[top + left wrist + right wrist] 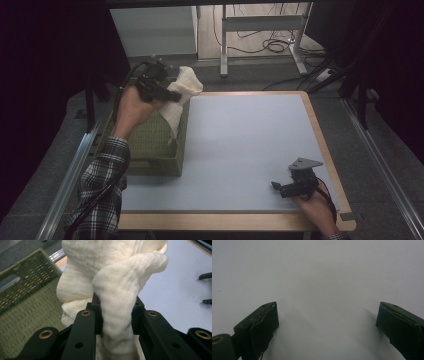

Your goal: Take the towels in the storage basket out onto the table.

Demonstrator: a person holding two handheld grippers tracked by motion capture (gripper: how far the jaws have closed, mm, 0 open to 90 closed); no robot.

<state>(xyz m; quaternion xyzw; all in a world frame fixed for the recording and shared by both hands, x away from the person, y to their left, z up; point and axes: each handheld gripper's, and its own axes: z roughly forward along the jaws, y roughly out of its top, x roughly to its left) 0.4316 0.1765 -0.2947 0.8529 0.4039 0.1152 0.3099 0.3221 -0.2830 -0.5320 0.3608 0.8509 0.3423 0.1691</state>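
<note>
A cream cloth (181,95) hangs above the green woven basket (150,145) at the table's left side. My left gripper (170,94) is shut on the cloth's upper part and holds it up over the basket's far right corner. Seen close in the left gripper view, the bunched cloth (117,290) is pinched between the black jaws of the left gripper (115,312), and its lower end trails down toward the basket (22,315). My right gripper (280,189) rests near the table's front right corner. It stands open (327,322) over bare tabletop, with nothing between the jaws.
The pale grey tabletop (240,145) with a wooden rim (320,145) spreads between the basket and the right gripper. A metal rail (70,175) runs along the left side. Behind the table stand white table legs (260,30) and loose cables on the floor.
</note>
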